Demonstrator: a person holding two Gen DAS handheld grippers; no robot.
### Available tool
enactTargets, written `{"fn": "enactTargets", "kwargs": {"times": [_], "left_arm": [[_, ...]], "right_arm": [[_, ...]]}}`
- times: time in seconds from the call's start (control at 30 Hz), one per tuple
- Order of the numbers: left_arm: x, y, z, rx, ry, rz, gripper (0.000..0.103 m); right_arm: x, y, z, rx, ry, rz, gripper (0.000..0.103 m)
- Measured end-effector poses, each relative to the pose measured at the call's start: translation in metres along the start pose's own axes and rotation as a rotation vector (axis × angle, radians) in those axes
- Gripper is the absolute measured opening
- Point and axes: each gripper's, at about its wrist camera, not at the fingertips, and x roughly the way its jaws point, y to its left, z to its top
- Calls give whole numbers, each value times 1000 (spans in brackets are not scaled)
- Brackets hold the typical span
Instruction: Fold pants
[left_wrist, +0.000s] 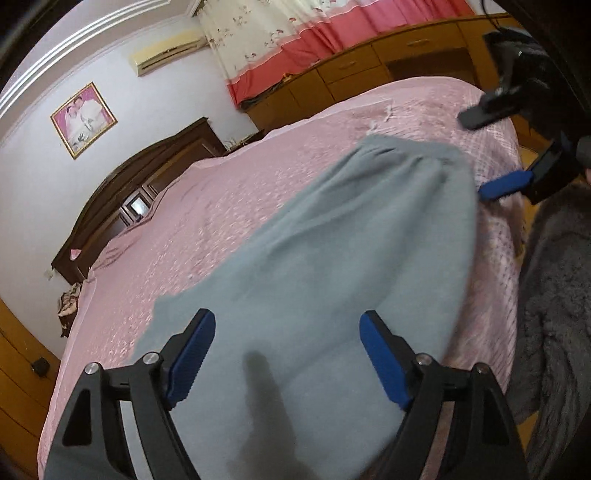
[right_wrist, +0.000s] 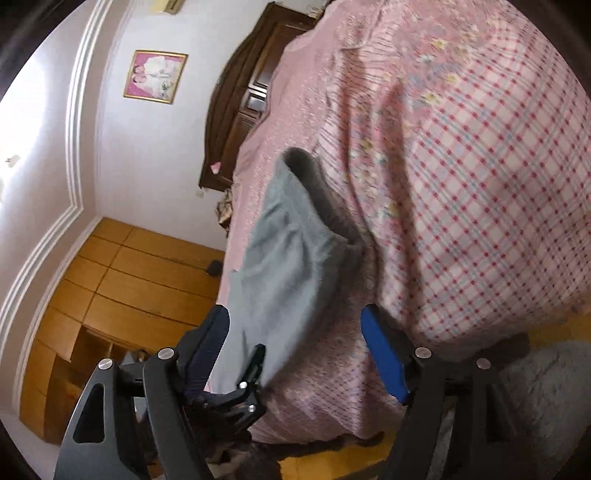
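Note:
Grey pants (left_wrist: 332, 258) lie stretched along the near edge of a pink bed (left_wrist: 221, 206). The gathered waistband (left_wrist: 406, 151) is at the far end. My left gripper (left_wrist: 286, 354) is open above the near end of the pants, holding nothing. My right gripper (left_wrist: 491, 153) shows at the far right by the waistband, with one blue finger beside the cloth. In the right wrist view the right gripper (right_wrist: 295, 347) is open, the pants (right_wrist: 291, 258) lie between its fingers, and the left gripper (right_wrist: 240, 398) shows below.
A dark wooden headboard (left_wrist: 147, 184) stands at the bed's far end. Yellow wooden cabinets (left_wrist: 369, 66) and a pink curtain (left_wrist: 314, 40) line the wall. A checked bedsheet (right_wrist: 480, 203) hangs over the bed's side. The person's dark fuzzy garment (left_wrist: 554, 295) is at right.

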Motion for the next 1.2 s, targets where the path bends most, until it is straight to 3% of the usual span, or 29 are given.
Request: {"fn": "enactTargets", "kwargs": {"times": [0.33, 0.57, 0.7, 0.8, 0.93, 1.03, 1.2], "left_arm": [[-13, -17, -4, 39, -23, -13, 85], [-30, -29, -23, 134, -58, -17, 90], [-28, -45, -32, 198, -53, -65, 90], [-25, -58, -32, 239, -90, 26, 91], [-15, -59, -18, 207, -128, 132, 91], [-7, -65, -10, 225, -127, 110, 91], [0, -94, -1, 320, -211, 152, 91]], "right_arm": [[-18, -9, 2, -19, -14, -2, 76], [-10, -1, -2, -31, -5, -2, 76], [-9, 0, -4, -38, -2, 5, 76], [-9, -3, -4, -37, -3, 13, 76], [-8, -6, -4, -45, -3, 17, 76], [-9, -7, -4, -44, -3, 17, 76], [-12, -11, -5, -30, -16, 44, 76]]}}
